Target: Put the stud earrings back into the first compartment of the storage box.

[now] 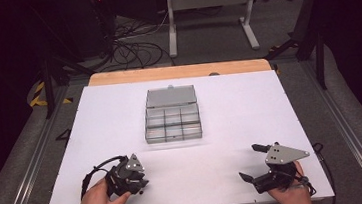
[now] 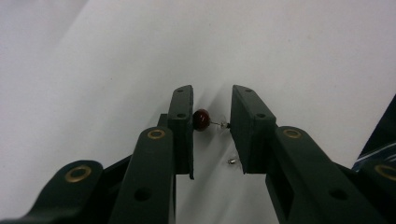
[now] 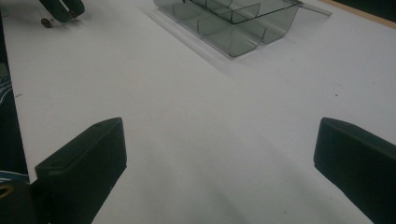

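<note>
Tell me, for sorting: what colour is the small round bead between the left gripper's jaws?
Dark red; the small round bead shows best in the left gripper view.

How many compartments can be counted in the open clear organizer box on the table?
6. The organizer box at the table's middle shows a grid of two rows of three in the high view, all looking empty. Its lid lies open behind; finer dividers may be too faint to see.
</note>
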